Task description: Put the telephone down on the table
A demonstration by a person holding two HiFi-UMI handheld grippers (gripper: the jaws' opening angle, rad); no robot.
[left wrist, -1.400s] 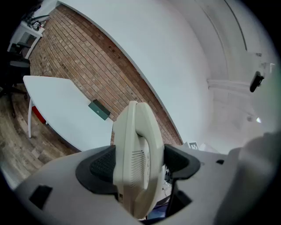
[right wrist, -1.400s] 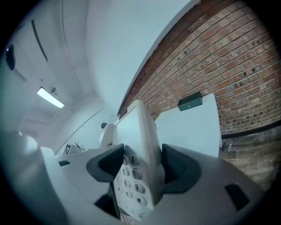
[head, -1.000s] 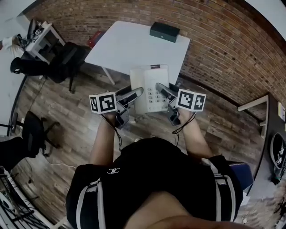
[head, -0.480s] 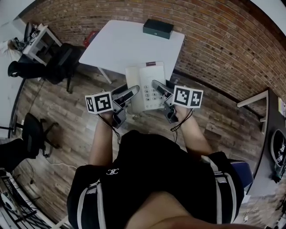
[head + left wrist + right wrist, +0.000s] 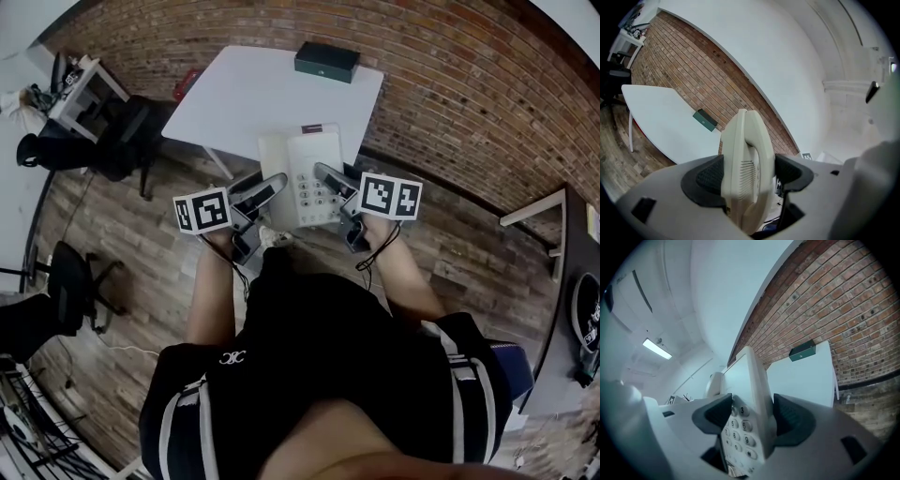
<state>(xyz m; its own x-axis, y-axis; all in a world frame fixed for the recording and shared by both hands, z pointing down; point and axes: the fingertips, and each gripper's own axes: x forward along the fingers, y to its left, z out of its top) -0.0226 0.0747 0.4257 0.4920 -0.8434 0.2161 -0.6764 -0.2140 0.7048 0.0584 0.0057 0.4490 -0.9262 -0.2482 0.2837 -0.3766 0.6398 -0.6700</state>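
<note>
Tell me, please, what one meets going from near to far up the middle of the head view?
First the person → telephone → table → box → brick wall.

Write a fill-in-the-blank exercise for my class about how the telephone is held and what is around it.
1. The left gripper is shut on the telephone at the side that carries its ______.
2. The right gripper is shut on the side nearest the number ______.
3. On the white table lies a dark green ______.
4. The wall behind the table is built of ______.

Missing words: handset; keypad; box; brick.
</note>
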